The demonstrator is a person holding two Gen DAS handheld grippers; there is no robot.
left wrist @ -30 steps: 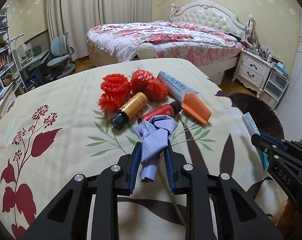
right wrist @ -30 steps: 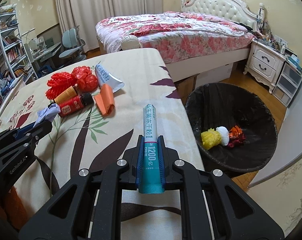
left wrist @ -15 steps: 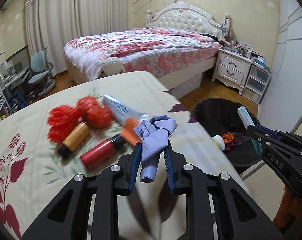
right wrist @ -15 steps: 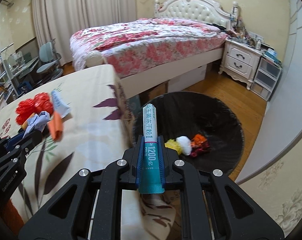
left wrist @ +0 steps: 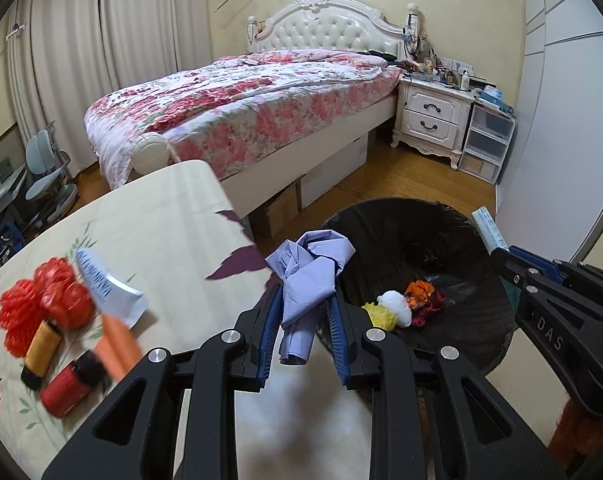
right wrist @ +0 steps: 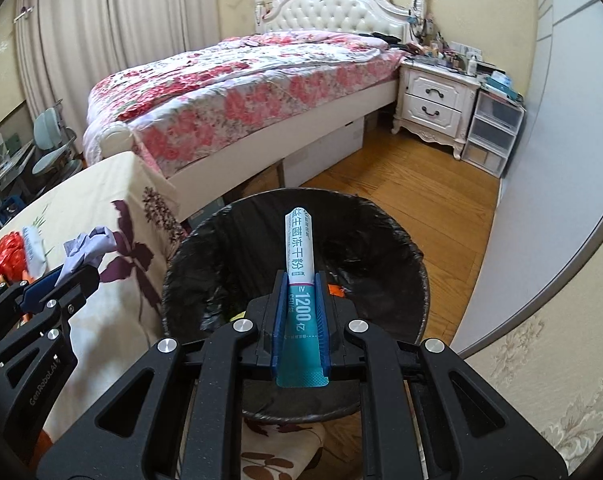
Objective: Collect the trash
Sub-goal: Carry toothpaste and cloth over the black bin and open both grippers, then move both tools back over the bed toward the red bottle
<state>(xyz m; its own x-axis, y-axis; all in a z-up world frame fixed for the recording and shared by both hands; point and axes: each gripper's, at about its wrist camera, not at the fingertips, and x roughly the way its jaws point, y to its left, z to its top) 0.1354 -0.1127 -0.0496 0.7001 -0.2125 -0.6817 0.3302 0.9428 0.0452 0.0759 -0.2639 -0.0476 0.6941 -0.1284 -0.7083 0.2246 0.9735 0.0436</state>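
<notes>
My left gripper (left wrist: 303,312) is shut on a crumpled lilac paper wad (left wrist: 307,280), held over the table's right edge beside the black-lined trash bin (left wrist: 461,232). My right gripper (right wrist: 299,300) is shut on a white and teal tube (right wrist: 300,276), which hangs over the bin (right wrist: 385,220). Inside the bin lie yellow, white and orange scraps (left wrist: 397,308). In the right wrist view the left gripper (right wrist: 67,276) with the wad (right wrist: 87,246) shows at the left. The right gripper's tube (left wrist: 488,230) pokes in from the right in the left wrist view.
On the floral tablecloth (left wrist: 153,216) remain red net balls (left wrist: 41,304), a yellow bottle (left wrist: 41,348), a red bottle (left wrist: 67,384), an orange piece (left wrist: 119,344) and a white-blue tube (left wrist: 109,288). Behind stand a bed (left wrist: 241,100), a nightstand (left wrist: 433,116) and plastic drawers (left wrist: 487,140).
Both grippers have swung right, away from the pile on the table to the trash bin, each keeping its load. The bin now fills the middle of the right wrist view.
</notes>
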